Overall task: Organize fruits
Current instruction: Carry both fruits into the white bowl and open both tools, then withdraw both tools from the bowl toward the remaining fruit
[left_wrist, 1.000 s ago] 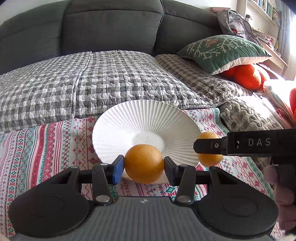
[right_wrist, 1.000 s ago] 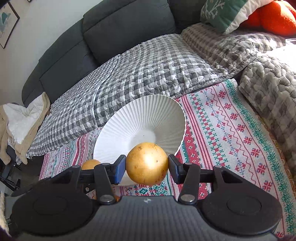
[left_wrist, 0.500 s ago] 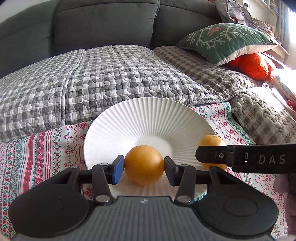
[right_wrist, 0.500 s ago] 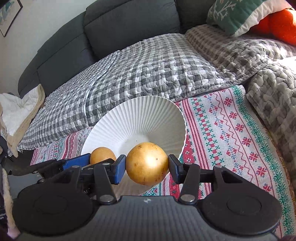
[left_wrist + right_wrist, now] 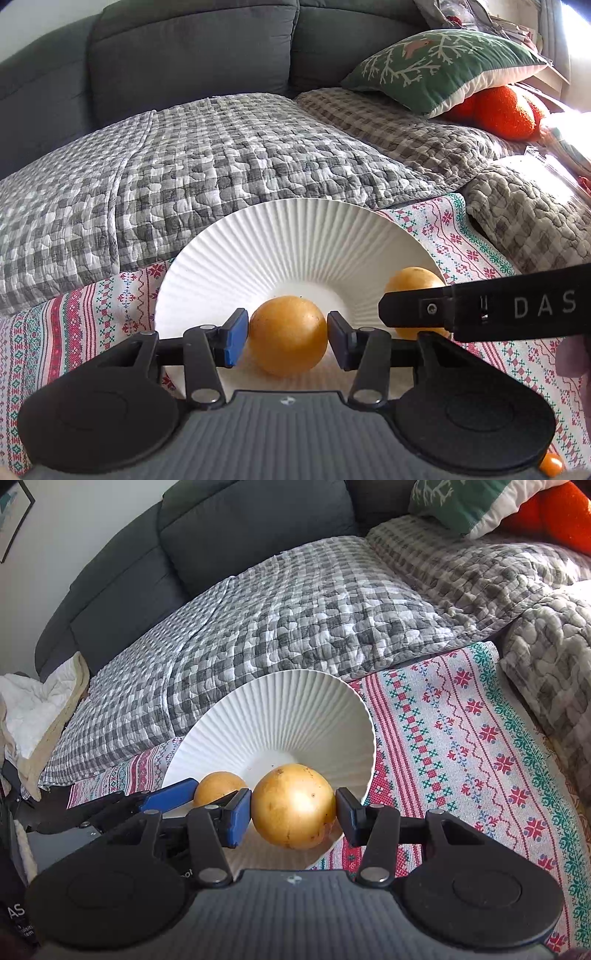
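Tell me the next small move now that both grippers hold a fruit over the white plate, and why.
Probably lower both a little further, then open. The left gripper grips an orange fruit and the right gripper a yellow fruit, both low over the ribbed white plate, side by side, so they should settle without rolling off.

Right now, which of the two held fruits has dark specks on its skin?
The fruit in the right jaws: yellowish with dark specks. The left fruit is smooth orange.

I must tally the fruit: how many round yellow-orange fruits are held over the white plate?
2: one fruit in the left gripper, another in the right gripper, both above the white plate.
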Available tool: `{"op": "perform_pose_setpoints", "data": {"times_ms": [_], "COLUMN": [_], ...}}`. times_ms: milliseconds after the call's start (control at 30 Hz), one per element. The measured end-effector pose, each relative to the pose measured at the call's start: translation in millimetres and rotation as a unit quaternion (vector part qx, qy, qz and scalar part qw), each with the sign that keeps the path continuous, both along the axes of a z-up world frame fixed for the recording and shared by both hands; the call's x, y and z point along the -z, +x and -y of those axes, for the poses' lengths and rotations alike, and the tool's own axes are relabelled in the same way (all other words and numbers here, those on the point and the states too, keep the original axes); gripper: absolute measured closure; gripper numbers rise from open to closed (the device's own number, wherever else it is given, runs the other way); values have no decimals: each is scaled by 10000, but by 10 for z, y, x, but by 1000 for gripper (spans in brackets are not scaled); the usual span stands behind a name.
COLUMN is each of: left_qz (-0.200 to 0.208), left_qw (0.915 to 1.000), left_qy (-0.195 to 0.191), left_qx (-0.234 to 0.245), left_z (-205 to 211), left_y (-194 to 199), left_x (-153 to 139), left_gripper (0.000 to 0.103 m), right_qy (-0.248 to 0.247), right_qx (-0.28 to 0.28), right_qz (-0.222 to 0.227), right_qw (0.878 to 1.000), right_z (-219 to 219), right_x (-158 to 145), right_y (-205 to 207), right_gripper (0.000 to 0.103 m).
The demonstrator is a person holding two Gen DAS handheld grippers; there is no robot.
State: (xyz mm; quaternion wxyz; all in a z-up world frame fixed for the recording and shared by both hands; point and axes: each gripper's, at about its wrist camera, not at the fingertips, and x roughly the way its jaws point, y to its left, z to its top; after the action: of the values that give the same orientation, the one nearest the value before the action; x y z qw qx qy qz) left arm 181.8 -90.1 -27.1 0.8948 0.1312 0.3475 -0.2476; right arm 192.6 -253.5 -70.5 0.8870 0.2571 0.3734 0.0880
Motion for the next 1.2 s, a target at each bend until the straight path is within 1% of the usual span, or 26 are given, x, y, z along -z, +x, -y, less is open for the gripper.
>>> {"op": "perform_pose_setpoints", "data": {"times_ms": [133, 167, 233, 300, 333, 367, 400, 600, 700, 1000, 1200], "left_qz": [-35, -22, -28, -54, -47, -48, -57, -131, -175, -286, -361], "left_qw": [10000, 10000, 10000, 10000, 9999, 9999, 9999, 9995, 9992, 9971, 9950], "left_qy": [1, 15, 9, -7, -9, -16, -30, -68, -69, -105, -173], "left_qx": [21, 6, -13, -64, -104, -126, -146, -267, -353, -701, -912], "left_z": [-26, -35, -59, -91, -108, -123, -142, -268, -346, -641, -814], "left_y": [-18, -30, -53, -89, -117, -138, -170, -397, -536, -950, -1184], "left_x": [-20, -31, -53, -82, -101, -113, -129, -222, -267, -373, -407], "left_gripper": [58, 55, 49, 41, 38, 31, 27, 16, 12, 7, 5], "right_qy": [100, 160, 235, 229, 226, 231, 219, -132, -237, -565, -858], "right_qx": [28, 45, 98, 143, 165, 183, 177, 112, 87, -48, -163], "right_qz": [27, 45, 83, 119, 123, 125, 122, 113, 104, 98, 140], "right_qw": [9999, 9999, 9996, 9996, 9995, 9995, 9995, 9998, 9996, 9983, 9961], "right_z": [14, 28, 60, 75, 78, 79, 75, -6, -38, -166, -253], "right_x": [-22, -39, -86, -140, -164, -188, -208, -325, -373, -492, -516], "right_y": [-33, -47, -88, -137, -164, -197, -226, -450, -582, -961, -1184], "right_gripper": [55, 54, 47, 37, 34, 30, 28, 18, 13, 10, 8]}}
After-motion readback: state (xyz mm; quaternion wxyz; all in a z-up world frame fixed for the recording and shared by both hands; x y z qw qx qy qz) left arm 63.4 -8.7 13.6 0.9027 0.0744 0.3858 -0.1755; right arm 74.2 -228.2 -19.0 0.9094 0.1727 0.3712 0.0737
